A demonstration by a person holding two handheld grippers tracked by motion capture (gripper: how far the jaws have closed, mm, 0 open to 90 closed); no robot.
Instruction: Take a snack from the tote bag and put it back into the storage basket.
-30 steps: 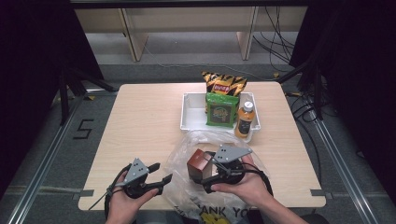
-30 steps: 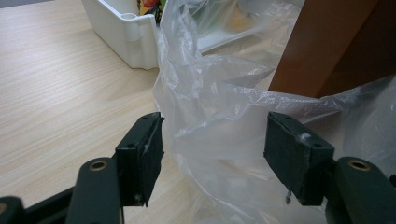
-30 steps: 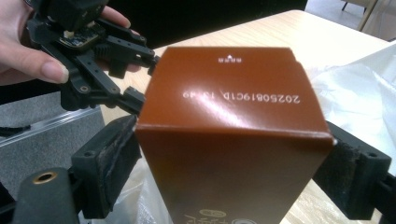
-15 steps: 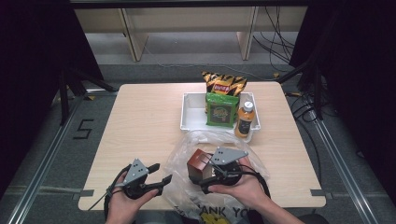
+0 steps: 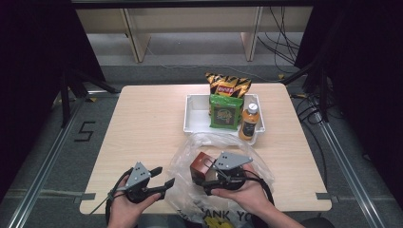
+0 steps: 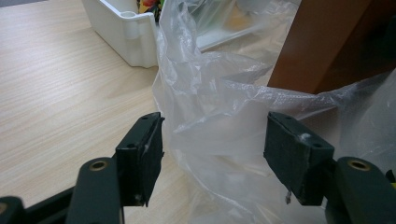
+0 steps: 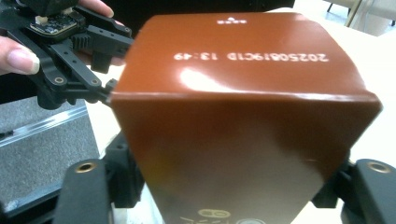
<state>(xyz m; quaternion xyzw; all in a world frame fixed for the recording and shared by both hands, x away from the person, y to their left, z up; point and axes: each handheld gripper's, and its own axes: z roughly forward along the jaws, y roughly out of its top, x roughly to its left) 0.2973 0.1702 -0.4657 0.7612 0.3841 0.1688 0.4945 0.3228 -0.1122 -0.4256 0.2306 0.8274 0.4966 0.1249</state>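
While held by a person, right gripper [image 5: 209,176]: clamped on brown carton [image 5: 200,166], six o'clock.
Left gripper [image 5: 160,176]: jaws apart beside plastic bag [image 5: 190,190].

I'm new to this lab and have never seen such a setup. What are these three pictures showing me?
A person at a wooden table holds a two-jaw tool in each hand. One camera looks down from above; the other two ride on the tools. The right hand-held gripper clamps a brown box over a clear plastic bag. The left hand-held gripper is open, its jaws either side of the bag's edge. Farther back, a white tray holds a green packet and an orange bottle, with a chip bag behind.
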